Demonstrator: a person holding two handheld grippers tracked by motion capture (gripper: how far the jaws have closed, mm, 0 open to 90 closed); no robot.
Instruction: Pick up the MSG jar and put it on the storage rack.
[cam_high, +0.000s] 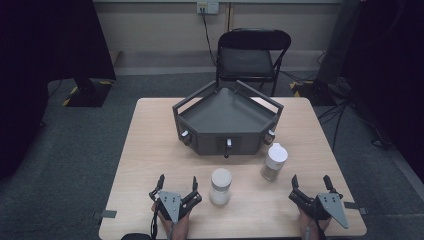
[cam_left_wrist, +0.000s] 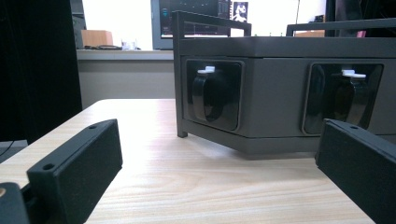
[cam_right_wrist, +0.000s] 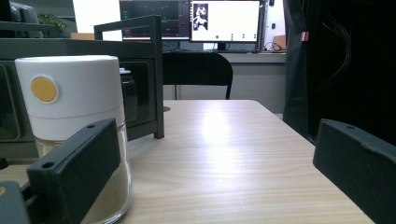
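I see a dark grey tray (cam_high: 227, 117) on pale woodgrain table (cam_high: 150, 150); beside the tray, white-capped jars (cam_high: 274, 161) with a yellow dot.

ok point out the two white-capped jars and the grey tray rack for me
near jar (cam_high: 220, 186), high view, on its white cap
far jar (cam_high: 274, 161), high view, on its glass body below the cap
grey tray rack (cam_high: 207, 138), high view, on its front wall
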